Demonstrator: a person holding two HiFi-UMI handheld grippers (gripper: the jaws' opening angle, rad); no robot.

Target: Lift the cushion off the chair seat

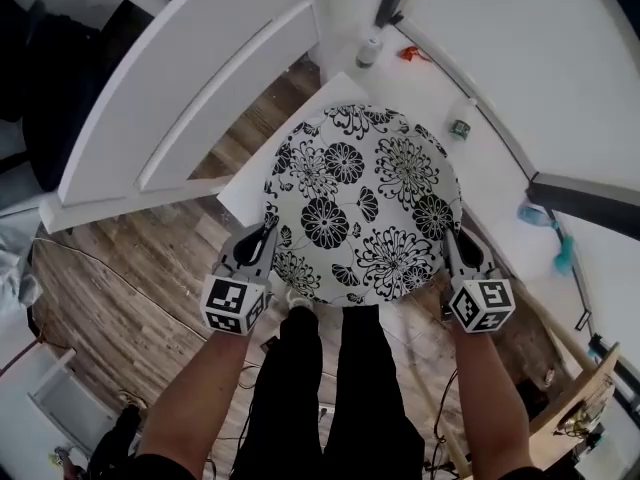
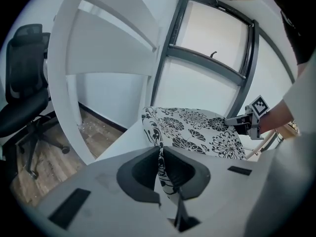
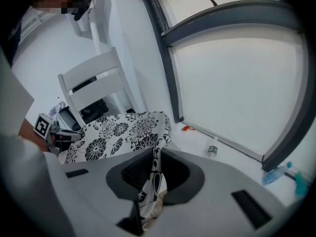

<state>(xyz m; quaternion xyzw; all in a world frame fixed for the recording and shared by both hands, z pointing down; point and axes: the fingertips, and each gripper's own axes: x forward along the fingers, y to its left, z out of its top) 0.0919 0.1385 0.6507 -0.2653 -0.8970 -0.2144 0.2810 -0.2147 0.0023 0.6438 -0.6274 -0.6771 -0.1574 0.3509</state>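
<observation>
Left gripper (image 1: pixel 266 234) pinches the cushion (image 1: pixel 365 193) by its left edge; right gripper (image 1: pixel 449 238) pinches the right edge.

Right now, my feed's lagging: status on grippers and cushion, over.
Left gripper shut on cushion edge. Right gripper shut on opposite edge. White chair seat beneath; nothing in the way.

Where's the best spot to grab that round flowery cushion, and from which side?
By its thin rim, at two opposite points, coming in from the left and right sides. The cushion is wide, round and looks soft, so one pinch would likely let it droop. The left gripper and right gripper are shut there.
</observation>
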